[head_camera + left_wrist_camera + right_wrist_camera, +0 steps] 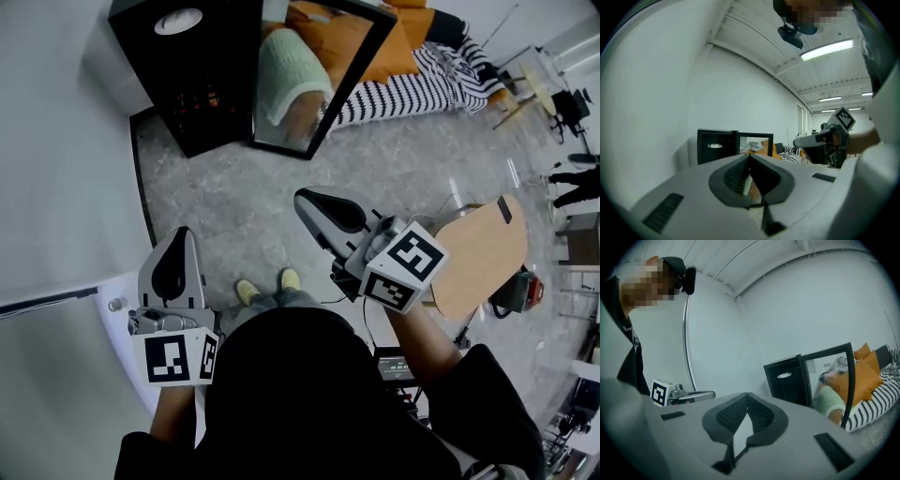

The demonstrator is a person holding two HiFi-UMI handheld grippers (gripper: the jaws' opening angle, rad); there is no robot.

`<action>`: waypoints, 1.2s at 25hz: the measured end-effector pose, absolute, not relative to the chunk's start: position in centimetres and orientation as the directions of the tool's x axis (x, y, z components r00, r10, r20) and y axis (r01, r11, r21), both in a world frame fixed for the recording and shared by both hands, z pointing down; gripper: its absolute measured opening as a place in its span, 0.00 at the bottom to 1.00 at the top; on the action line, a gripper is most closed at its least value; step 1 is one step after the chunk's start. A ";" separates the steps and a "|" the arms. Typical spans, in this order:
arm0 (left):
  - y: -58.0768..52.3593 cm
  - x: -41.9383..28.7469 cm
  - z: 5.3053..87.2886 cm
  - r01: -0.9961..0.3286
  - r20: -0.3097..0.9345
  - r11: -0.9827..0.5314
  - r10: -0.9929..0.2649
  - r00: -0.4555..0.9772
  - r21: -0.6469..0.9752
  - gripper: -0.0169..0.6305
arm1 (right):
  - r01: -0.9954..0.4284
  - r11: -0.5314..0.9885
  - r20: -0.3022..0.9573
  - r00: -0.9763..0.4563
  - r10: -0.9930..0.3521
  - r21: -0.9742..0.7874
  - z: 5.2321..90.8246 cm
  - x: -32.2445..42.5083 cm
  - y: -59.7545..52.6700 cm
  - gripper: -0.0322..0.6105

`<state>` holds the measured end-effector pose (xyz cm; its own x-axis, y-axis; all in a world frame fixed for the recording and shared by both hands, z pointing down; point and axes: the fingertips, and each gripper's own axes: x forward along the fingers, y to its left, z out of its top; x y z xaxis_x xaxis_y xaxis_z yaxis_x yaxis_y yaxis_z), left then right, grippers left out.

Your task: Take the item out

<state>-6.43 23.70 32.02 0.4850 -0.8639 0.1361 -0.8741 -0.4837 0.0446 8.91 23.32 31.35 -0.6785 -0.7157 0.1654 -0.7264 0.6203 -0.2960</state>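
A black cabinet (202,84) stands on the floor against the wall ahead, its glass door (319,84) swung open to the right. Inside, on the top shelf, lies a white dish (178,21); it also shows in the left gripper view (714,146) and the right gripper view (784,375). My left gripper (181,234) is held low at the left, shut and empty, well short of the cabinet. My right gripper (302,199) points toward the door's lower edge, shut with nothing in it. In both gripper views the jaw tips meet, left gripper (750,157) and right gripper (747,395).
A white wall (56,141) runs along the left. A light wooden table top (478,253) stands close at the right. Behind the door lies a black-and-white striped sofa (412,89) with orange cushions (398,47). Grey stone floor (234,206) stretches between me and the cabinet.
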 end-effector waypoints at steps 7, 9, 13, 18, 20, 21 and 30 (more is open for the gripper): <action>24.1 -7.9 31.6 -0.873 0.107 -0.488 -0.867 0.487 0.022 0.04 | -0.733 0.633 0.184 -0.678 -0.712 -0.251 31.3 7.1 23.7 0.06; 24.4 -8.7 31.4 -0.877 0.104 -0.480 -0.872 0.479 0.024 0.04 | -0.731 0.637 0.187 -0.681 -0.708 -0.245 31.3 6.4 23.9 0.06; 24.9 -10.6 31.5 -0.891 0.099 -0.452 -0.886 0.453 0.027 0.04 | -0.722 0.652 0.194 -0.691 -0.696 -0.233 31.5 4.8 24.3 0.06; 25.7 -12.4 31.4 -0.901 0.093 -0.432 -0.897 0.433 0.032 0.04 | -0.713 0.663 0.191 -0.700 -0.688 -0.229 31.4 3.3 24.6 0.06; 25.9 -13.1 31.4 -0.905 0.092 -0.424 -0.900 0.425 0.031 0.04 | -0.711 0.666 0.192 -0.703 -0.685 -0.226 31.4 2.7 24.7 0.06; 26.0 -13.4 31.5 -0.907 0.092 -0.420 -0.902 0.421 0.032 0.04 | -0.710 0.668 0.193 -0.704 -0.684 -0.223 31.4 2.5 24.8 0.06; 25.8 -15.1 31.5 -0.914 0.074 -0.405 -0.911 0.406 0.037 0.04 | -0.704 0.679 0.189 -0.710 -0.678 -0.208 31.3 1.0 24.5 0.06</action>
